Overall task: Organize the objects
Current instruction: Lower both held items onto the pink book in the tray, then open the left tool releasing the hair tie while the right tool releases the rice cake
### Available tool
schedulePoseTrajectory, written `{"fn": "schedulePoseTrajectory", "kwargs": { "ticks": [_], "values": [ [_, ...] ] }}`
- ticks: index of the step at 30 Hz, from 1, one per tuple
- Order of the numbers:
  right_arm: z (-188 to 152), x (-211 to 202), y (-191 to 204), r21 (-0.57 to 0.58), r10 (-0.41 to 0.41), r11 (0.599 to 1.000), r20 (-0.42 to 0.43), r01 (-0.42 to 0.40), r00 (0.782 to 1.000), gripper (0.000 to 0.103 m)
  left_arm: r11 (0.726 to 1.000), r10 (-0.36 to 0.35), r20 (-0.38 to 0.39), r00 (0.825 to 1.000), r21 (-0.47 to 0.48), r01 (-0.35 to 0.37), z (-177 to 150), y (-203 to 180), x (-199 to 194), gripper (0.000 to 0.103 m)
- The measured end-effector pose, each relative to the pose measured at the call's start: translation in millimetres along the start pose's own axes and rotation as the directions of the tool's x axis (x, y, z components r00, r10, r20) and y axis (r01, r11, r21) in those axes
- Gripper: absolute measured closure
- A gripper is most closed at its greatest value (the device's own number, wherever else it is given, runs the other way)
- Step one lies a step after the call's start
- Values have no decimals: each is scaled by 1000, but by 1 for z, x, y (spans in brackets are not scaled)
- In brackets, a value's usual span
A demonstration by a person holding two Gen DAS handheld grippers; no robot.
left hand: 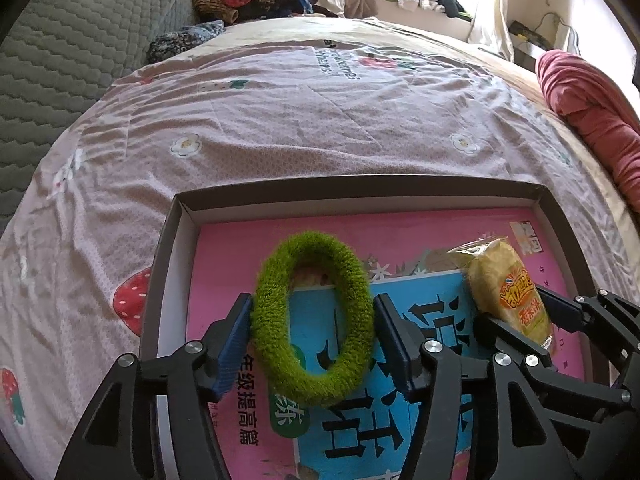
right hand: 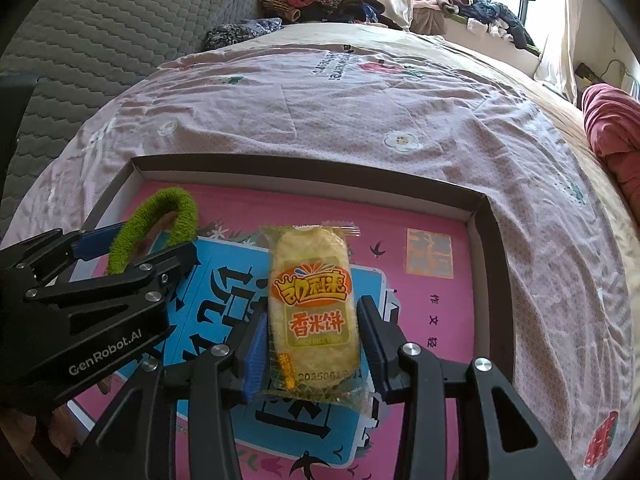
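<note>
Step in hand: setting two things down inside the shallow box (left hand: 558, 216) that lies on the bed (left hand: 280, 120); this is my reading from how both grippers hang low over it.
Left gripper (left hand: 312, 334): lower middle of the left wrist view; its jaws stand apart on either side of the green hair ring (left hand: 280, 292), the pads at the ring's fuzz but not squeezing it, so I judge it let go.
Green hair ring: lower middle of that view, over the pink book (left hand: 224, 264) that covers the box floor; whether it lies flat or leans on a pad I cannot tell.
Right gripper (right hand: 312, 340): lower middle of the right wrist view; the left pad presses the rice cracker packet (right hand: 310, 300) and the right pad sits at its edge, so it grips the packet.
Rice cracker packet: centre of the right wrist view, lengthwise over the book's blue panel, just right of the ring.
How to do it well: draw the left gripper straight back along its fingers so the fuzz does not snag on a pad and drag the ring out.
Packet release: lower it until it rests on the book, then part the jaws slowly; the wrapper is slippery and may slide.
Spacing: keep the two grippers from knocking, as they sit close side by side.
Risk: a light ring clinging to the pad.
</note>
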State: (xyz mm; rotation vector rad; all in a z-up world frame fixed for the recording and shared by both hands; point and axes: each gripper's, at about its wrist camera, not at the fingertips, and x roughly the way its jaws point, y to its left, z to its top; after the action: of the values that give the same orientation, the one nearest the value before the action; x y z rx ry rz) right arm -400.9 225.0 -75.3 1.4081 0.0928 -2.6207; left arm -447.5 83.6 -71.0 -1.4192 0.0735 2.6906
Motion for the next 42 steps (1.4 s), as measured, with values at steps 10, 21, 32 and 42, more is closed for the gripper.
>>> {"fn": "schedulePoseTrajectory", "kwargs": {
  "ticks": [10, 21, 32, 42],
  "values": [
    [-1, -10, -1, 1, -18, 1000, 21, 18, 1000, 49, 1000, 1, 7, 1000, -3, -1, -2, 1, -8, 32],
    [1, -36, -2, 4, -28, 1000, 90, 28, 996, 45, 1000, -4, 62, 998, -12, 5, -3, 5, -32, 27],
    [-5, -70, 8, -2, -53, 999, 144, 54, 988, 43, 1000, 14, 111, 994, -29, -11, -10, 15, -59, 26],
    [-13, -113, 11, 30, -41, 999, 195, 36, 980, 42, 997, 30, 172, 985, -74, -17, -22, 27, -111, 25]
  ]
}}
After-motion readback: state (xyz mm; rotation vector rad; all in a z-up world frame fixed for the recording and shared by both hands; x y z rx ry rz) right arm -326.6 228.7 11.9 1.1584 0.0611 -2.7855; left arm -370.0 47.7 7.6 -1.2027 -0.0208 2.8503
